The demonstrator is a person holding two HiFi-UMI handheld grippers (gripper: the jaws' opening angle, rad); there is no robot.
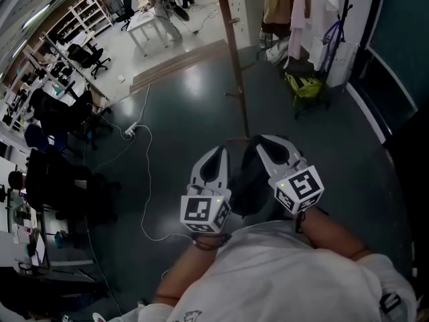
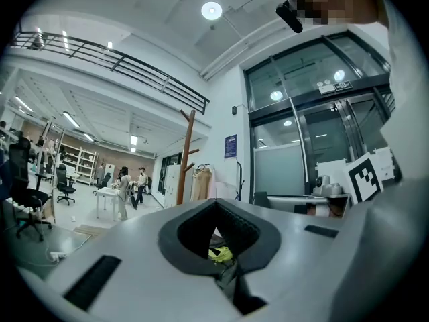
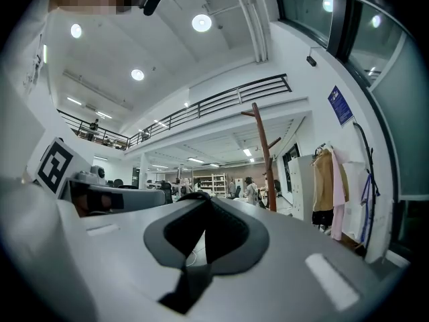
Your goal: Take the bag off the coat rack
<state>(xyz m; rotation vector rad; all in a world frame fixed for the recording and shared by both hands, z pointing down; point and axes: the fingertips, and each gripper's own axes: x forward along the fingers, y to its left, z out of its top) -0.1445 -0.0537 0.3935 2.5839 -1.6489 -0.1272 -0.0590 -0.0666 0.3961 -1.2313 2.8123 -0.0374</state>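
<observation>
The brown wooden coat rack (image 1: 236, 66) stands on the dark floor straight ahead, and its pegs look bare. It also shows as a thin pole in the left gripper view (image 2: 186, 156) and the right gripper view (image 3: 266, 156). No bag hangs on it in any view. A dark shape (image 1: 251, 180) sits low between my grippers near the rack's foot; I cannot tell what it is. My left gripper (image 1: 218, 154) (image 2: 214, 203) and right gripper (image 1: 268, 143) (image 3: 204, 200) are held close to my chest, side by side. Both are shut with nothing in them.
A yellow-green bag (image 1: 303, 84) sits on a small stand under hanging clothes (image 1: 295, 5) at the upper right. A white cable (image 1: 144, 180) runs across the floor from a power strip (image 1: 131, 129). Black office chairs (image 1: 60, 173) crowd the left. People stand at a table (image 1: 157, 19) far back.
</observation>
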